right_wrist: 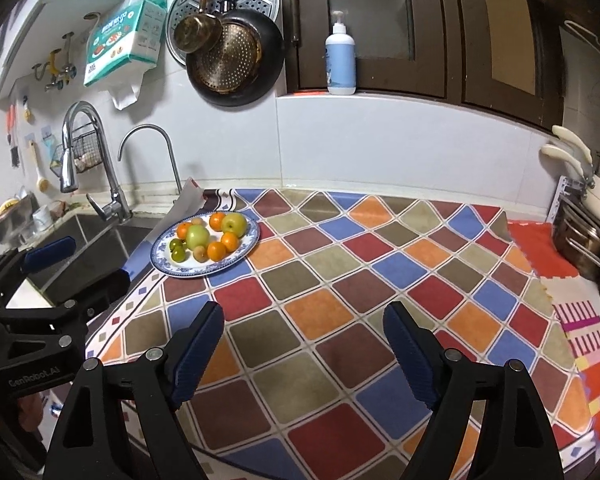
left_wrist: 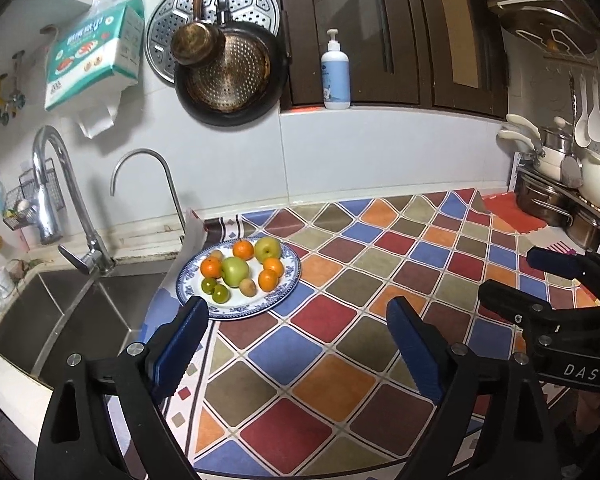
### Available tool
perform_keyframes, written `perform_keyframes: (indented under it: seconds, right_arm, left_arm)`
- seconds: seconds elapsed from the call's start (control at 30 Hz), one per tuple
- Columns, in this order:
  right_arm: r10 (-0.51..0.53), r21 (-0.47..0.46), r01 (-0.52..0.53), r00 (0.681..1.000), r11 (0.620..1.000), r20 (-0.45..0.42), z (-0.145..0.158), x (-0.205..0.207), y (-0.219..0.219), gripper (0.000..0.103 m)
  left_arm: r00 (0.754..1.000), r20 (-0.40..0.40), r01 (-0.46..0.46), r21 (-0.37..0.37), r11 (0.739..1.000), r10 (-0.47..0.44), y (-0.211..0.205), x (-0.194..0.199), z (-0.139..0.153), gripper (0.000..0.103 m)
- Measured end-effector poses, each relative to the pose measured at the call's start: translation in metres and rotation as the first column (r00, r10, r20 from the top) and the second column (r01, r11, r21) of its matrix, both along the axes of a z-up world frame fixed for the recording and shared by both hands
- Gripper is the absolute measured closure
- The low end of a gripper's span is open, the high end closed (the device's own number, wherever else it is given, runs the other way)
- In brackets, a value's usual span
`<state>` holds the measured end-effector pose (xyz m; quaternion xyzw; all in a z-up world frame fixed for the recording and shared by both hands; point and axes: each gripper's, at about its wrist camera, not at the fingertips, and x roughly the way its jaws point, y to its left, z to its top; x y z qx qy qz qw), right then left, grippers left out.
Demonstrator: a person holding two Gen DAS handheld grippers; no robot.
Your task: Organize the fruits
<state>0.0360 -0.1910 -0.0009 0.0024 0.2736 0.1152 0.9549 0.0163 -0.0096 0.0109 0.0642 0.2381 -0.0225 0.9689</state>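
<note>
While spread over the counter as a work surface, patterned cloth [left_wrist: 340, 320], bare but for blue-rimmed plate [left_wrist: 288, 284] set by sink [left_wrist: 72, 304], likely handy for rinsing. Heaped on it, all fruits [left_wrist: 240, 272]: apples, oranges, small green ones. Left gripper [left_wrist: 296, 344] and right gripper [right_wrist: 304, 344]: jaws apart, empty, well short of the plate.

A home kitchen: steel sink [left_wrist: 72, 312] with taps, hung pans [left_wrist: 228, 76], stacked pots [left_wrist: 556, 196]
</note>
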Motion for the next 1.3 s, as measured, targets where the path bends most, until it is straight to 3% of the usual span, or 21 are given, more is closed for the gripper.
perform_keyframes:
  seconds: [1.3]
  right_arm:
    - [-0.006, 0.000, 0.006, 1.000, 1.000, 0.017, 0.005, -0.011, -0.005, 0.021]
  left_arm:
    - [1.000, 0.012, -0.009, -0.020, 1.000, 0.010, 0.000, -0.012, 0.002, 0.003]
